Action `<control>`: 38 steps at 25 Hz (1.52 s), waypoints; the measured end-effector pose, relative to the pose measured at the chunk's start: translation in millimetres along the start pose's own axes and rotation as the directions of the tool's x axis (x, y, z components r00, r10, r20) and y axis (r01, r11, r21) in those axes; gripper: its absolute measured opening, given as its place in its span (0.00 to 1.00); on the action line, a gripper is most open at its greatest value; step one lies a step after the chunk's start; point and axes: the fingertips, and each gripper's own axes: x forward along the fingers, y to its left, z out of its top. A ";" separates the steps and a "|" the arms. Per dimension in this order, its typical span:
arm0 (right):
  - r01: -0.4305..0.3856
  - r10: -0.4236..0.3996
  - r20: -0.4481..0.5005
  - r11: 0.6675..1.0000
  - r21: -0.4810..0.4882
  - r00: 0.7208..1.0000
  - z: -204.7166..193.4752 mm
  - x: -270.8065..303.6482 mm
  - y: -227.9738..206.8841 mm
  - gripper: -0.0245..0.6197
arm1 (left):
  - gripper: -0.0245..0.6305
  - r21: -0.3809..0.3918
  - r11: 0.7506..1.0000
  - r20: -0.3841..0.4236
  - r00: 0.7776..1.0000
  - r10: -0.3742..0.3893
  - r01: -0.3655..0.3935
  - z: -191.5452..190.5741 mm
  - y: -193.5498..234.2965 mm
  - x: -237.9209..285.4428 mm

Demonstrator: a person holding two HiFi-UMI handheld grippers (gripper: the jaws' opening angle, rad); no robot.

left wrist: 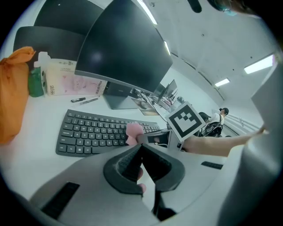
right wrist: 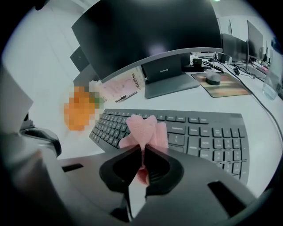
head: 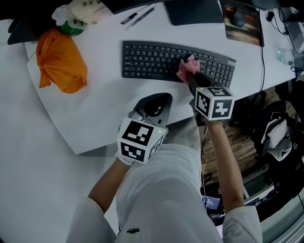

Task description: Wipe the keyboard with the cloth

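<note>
A dark keyboard (head: 156, 59) lies on the white desk (head: 102, 109). My right gripper (head: 190, 76) is shut on a pink cloth (head: 186, 66), which rests on the keys right of the keyboard's middle. In the right gripper view the cloth (right wrist: 143, 130) fans out from the closed jaws of the right gripper (right wrist: 143, 150) over the keyboard (right wrist: 208, 137). My left gripper (head: 159, 97) hovers over the desk just in front of the keyboard, shut, with nothing seen in it. The left gripper view shows the left gripper (left wrist: 140, 150), the keyboard (left wrist: 88, 132) and the cloth (left wrist: 132, 131) beyond.
An orange bag (head: 59, 59) sits left of the keyboard, with a tissue pack and green bottle (head: 76, 16) behind it. Pens (head: 137, 16), a monitor base (head: 194, 12) and a mouse on its pad (head: 240, 19) line the back. The desk's curved front edge (head: 95, 148) is close.
</note>
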 end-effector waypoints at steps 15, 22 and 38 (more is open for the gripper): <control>-0.112 0.109 -0.042 0.988 -0.104 0.993 15.5 34.6 71.0 0.08 | 0.07 -0.100 0.990 0.069 0.992 0.107 -0.099 -3.6 50.3 -41.4; -0.149 0.143 -0.056 0.979 -0.142 0.988 20.3 49.2 99.1 0.08 | 0.07 -0.143 0.980 0.094 0.984 0.150 -0.136 -10.2 68.1 -57.5; -0.242 0.225 -0.102 0.947 -0.211 0.969 32.2 85.1 170.3 0.08 | 0.07 -0.199 0.960 0.120 0.967 0.224 -0.198 -20.4 99.8 -85.4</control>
